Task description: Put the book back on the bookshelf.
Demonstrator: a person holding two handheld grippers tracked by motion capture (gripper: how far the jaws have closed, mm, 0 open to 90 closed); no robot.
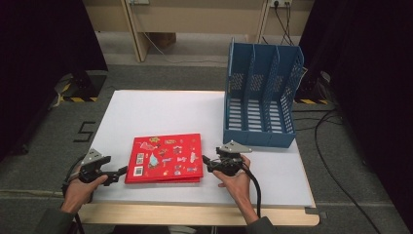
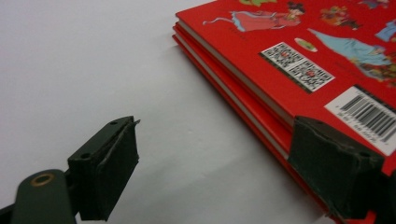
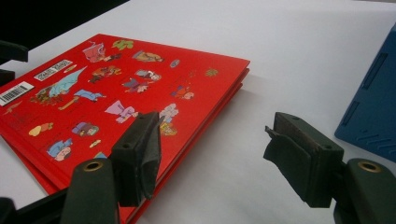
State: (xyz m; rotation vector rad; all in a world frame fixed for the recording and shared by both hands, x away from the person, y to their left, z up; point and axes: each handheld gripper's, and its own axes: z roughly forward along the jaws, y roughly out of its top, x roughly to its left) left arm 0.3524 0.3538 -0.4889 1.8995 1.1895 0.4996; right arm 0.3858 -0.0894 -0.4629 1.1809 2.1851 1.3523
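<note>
Gripper jaws on both sides stand open with nothing clamped. The left gripper point(image 1: 118, 171) sits at the near left corner of the stack of thin red hardcover picture books point(image 1: 164, 158), and its own view has one pad set against the stack's corner by the barcode and the other out over bare surface. The right gripper point(image 1: 205, 160) waits just off the stack's right edge; in the right gripper view one pad hangs over the red cover near that edge while the other is over the white top, so the edge lies between the jaws but no pad presses on it.

The stack lies flat at about 6 o'clock on the white desk point(image 1: 160, 109), near the front edge, covers squared but with visible gaps between the books. At roughly 2 o'clock from it stands the blue perforated plastic file rack point(image 1: 261, 92) with three upright slots, apart from the stack.

The step in hand looks like taking hold of the stack from both ends. To do it well, I would lower each lower pad flush to the desk so it slides under the bottom cover and not between two books, since the gaps invite a jaw to split the stack. Bite deep enough to pinch every book, close both sides evenly, and keep the stack level on lifting, as glossy covers are likely to slip against one another.
</note>
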